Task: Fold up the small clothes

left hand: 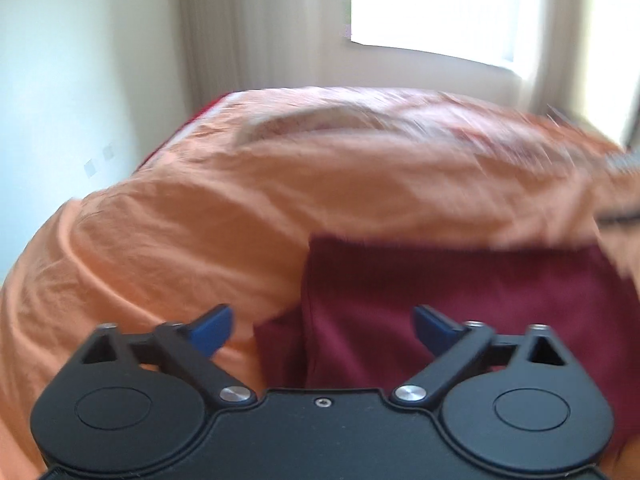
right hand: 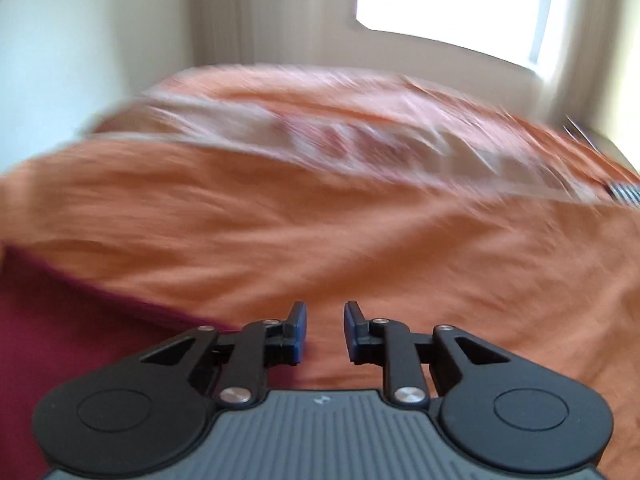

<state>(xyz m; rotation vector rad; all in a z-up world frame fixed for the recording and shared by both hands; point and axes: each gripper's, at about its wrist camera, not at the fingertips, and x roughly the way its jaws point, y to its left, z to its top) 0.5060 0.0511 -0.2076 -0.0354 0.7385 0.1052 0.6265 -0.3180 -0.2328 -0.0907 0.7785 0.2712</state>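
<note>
Left gripper (left hand: 322, 326) has its blue fingers spread wide, holding nothing, just above a dark red cloth (left hand: 460, 300) that lies on the orange bedsheet (left hand: 180, 208). Right gripper (right hand: 325, 330) has only a small gap between its fingers and holds nothing too; the red cloth is at its left. No words can be read anywhere. Both views are blurry. The sheet looks soft and wrinkly. A bright window (left hand: 436, 4) glows behind the bed.

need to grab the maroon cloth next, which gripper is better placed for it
Left, probably. The left gripper is wide open with the maroon garment directly ahead. The right gripper faces orange bedding, garment off to its left.
</note>
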